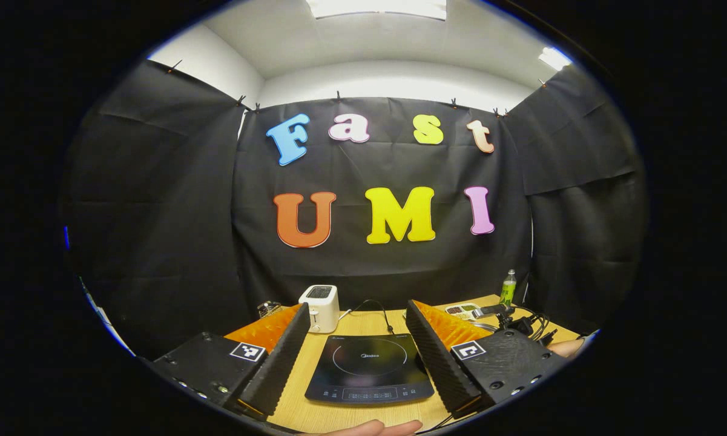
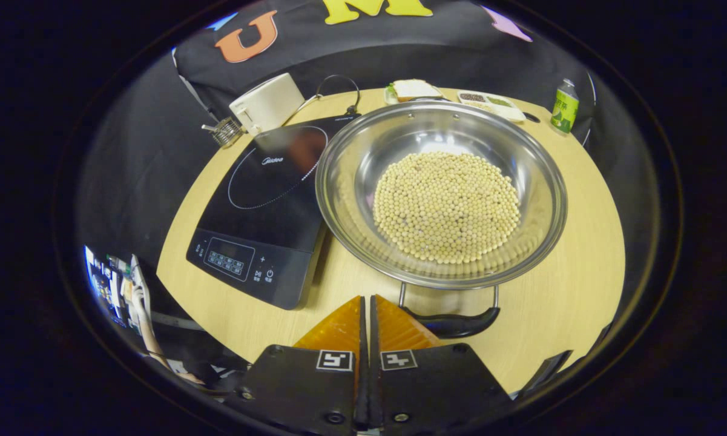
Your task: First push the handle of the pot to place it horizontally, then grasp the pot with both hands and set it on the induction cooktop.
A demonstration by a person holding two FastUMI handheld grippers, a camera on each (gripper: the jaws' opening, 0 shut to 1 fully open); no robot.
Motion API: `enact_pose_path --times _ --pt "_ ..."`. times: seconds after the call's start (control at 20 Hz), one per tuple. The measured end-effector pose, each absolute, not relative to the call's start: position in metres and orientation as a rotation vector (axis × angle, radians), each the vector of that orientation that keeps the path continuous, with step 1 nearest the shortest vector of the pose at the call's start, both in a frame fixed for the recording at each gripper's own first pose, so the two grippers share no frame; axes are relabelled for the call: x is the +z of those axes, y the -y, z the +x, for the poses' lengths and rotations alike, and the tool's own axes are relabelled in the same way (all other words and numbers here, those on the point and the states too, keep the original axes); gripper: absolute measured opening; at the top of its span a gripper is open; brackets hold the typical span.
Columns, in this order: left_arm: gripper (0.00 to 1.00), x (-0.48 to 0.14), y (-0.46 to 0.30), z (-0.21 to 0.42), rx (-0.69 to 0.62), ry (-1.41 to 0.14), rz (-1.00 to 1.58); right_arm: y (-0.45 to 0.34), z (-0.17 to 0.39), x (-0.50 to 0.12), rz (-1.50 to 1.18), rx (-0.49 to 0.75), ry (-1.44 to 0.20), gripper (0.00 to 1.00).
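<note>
In the right gripper view a wide steel pot [image 2: 351, 157] holding pale round beans [image 2: 447, 207] stands on the wooden table [image 2: 581, 254], right of the black induction cooktop [image 2: 266, 200]. Its rim overlaps the cooktop's right edge. The pot's near black handle [image 2: 457, 324] points toward me. My right gripper [image 2: 367, 303] is shut with nothing in it, its tips just left of that handle. In the left gripper view my left gripper [image 1: 358, 307] stands open above the table, with the cooktop [image 1: 369, 369] showing between its fingers.
A white toaster [image 2: 266, 103] and a small metal holder [image 2: 225, 132] sit behind the cooktop. At the table's far edge are a plate of food [image 2: 411, 89], a tray [image 2: 490, 100] and a green bottle [image 2: 564, 108]. Cables [image 1: 523, 324] lie at the right. A hand [image 1: 375, 429] shows below.
</note>
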State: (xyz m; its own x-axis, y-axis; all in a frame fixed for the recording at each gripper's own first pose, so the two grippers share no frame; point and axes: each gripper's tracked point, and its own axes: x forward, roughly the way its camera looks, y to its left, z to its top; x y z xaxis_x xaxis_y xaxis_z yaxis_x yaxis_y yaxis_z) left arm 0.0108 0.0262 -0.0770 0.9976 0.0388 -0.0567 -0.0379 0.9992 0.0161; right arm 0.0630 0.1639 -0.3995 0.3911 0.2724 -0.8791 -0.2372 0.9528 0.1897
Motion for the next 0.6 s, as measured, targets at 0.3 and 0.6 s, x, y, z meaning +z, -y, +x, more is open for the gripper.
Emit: enact_pose_path --times 0.3,0.6 --pt "0.96 -0.072 -0.015 0.007 0.010 -0.043 0.003 -0.139 0.070 -0.400 0.004 0.298 -1.092 0.00" --pt "0.96 -0.065 -0.019 -0.002 0.027 -0.024 -0.003 -0.114 0.073 -0.400 -0.021 0.288 -1.071 0.04"
